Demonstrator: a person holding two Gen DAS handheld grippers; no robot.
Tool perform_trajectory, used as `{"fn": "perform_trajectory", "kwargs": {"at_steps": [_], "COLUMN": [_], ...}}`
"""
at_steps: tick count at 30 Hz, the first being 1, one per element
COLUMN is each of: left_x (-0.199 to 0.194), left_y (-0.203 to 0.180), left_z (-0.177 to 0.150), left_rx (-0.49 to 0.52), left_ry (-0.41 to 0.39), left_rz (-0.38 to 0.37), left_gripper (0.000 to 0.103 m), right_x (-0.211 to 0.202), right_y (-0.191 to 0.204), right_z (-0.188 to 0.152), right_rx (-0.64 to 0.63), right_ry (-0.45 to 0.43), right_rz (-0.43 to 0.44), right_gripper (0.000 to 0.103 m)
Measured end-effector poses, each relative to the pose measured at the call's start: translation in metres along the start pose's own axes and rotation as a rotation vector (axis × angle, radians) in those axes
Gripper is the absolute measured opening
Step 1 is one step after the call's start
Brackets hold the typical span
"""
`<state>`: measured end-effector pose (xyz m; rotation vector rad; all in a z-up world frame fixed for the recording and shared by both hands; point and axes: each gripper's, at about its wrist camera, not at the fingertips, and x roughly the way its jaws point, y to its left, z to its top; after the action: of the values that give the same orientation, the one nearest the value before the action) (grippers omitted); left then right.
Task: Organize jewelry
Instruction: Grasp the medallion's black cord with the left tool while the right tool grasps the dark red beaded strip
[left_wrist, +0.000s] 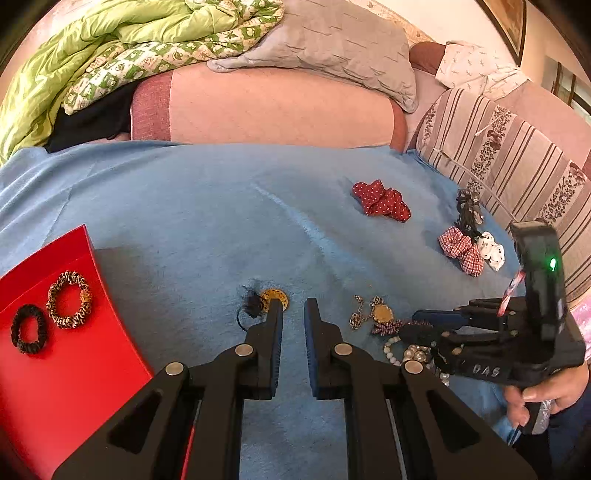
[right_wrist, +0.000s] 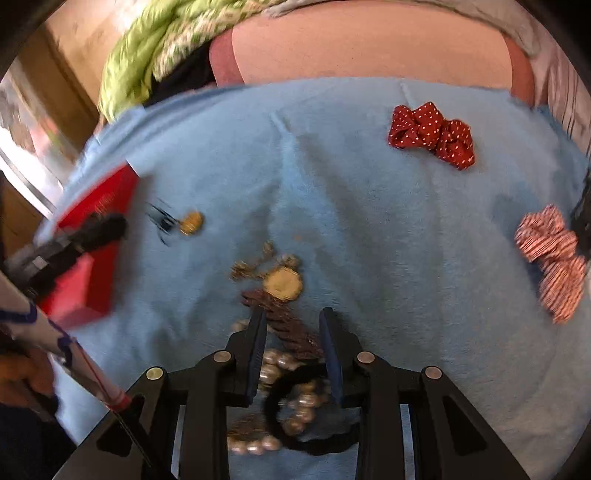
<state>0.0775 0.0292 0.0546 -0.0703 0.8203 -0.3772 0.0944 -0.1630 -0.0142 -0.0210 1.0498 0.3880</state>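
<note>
Judged from how things lay, the sorting was well begun but far from done; at the left edge of the left wrist view the red tray (left_wrist: 92, 354) already held two hair ties, a black scrunchie (left_wrist: 28, 328) and a leopard-print scrunchie (left_wrist: 69, 300), side by side and apart from each other.

Everything else lay on the blue blanket (left_wrist: 184, 206) over the bed; just above the left gripper (left_wrist: 293, 308) lay a small gold disc with a black tassel (left_wrist: 266, 298), untouched; its jaws stood narrow with a slim gap between them and nothing held.

Toward the lower right of that view lay a tangled heap: a gold pendant on a chain (left_wrist: 375, 312), a dark beaded strand (left_wrist: 388, 326) and pearl beads (left_wrist: 402, 352); the right gripper (right_wrist: 293, 321) pointed down over this heap at the bottom centre of its own view, jaws partly open on either side of the beaded strand, with the pearls and a black hair band (right_wrist: 314, 413) below them; whether the pads pressed on anything could not be told, as the view was blurred.

Further off, toward the upper right, waited a red polka-dot scrunchie (left_wrist: 382, 201), a checked scrunchie (left_wrist: 461, 251), a white spotted one (left_wrist: 491, 251) and a dark clip (left_wrist: 467, 210); so most pieces were left to place.
</note>
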Motion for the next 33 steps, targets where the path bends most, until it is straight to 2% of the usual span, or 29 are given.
{"fn": "perform_trajectory", "kwargs": {"at_steps": [5,9,12,15,16,17,18,19,20,25,29,31,33], "left_x": [-0.007,-0.01,-0.01,-0.003,0.001,0.006,0.01,0.013,0.017,0.035,0.062,0.077,0.084], "left_y": [0.006,0.019,0.036,0.041,0.039,0.036,0.031,0.028,0.021,0.006,-0.006,-0.01,-0.014], "left_z": [0.004,0.006,0.01,0.012,0.011,0.01,0.009,0.008,0.006,0.004,0.002,0.003,0.003], "left_rx": [-0.017,-0.048,-0.119,-0.146,-0.143,-0.138,-0.13,-0.119,-0.096,-0.074,-0.023,-0.003,0.03], "left_ry": [-0.025,-0.027,-0.023,-0.007,0.004,0.02,0.034,0.038,0.043,0.076,0.125,0.143,0.134], "left_rz": [-0.016,-0.006,-0.039,-0.029,-0.029,-0.029,-0.022,-0.012,0.007,0.063,0.165,0.222,0.277], "left_gripper": [0.011,0.011,0.011,0.013,0.016,0.029,0.047,0.052,0.053,0.053,0.053,0.047,0.035], "right_x": [-0.003,-0.018,-0.03,-0.033,-0.033,-0.033,-0.034,-0.035,-0.038,-0.057,-0.064,-0.064,-0.066], "right_y": [-0.006,-0.011,-0.012,-0.012,-0.012,-0.013,-0.014,-0.012,-0.014,-0.018,-0.02,-0.021,-0.022], "right_z": [-0.001,0.0,0.001,0.003,0.003,0.004,0.004,0.007,0.008,0.006,0.005,0.004,0.004], "right_rx": [0.024,0.082,0.112,0.123,0.126,0.135,0.143,0.151,0.164,0.186,0.193,0.199,0.202], "right_ry": [-0.013,-0.066,-0.121,-0.135,-0.135,-0.135,-0.139,-0.146,-0.156,-0.211,-0.227,-0.223,-0.228], "right_rz": [0.024,0.127,0.171,0.182,0.182,0.185,0.197,0.21,0.231,0.301,0.307,0.305,0.301], "right_gripper": [0.029,0.017,0.016,0.016,0.016,0.016,0.016,0.016,0.016,0.016,0.016,0.016,0.016]}}
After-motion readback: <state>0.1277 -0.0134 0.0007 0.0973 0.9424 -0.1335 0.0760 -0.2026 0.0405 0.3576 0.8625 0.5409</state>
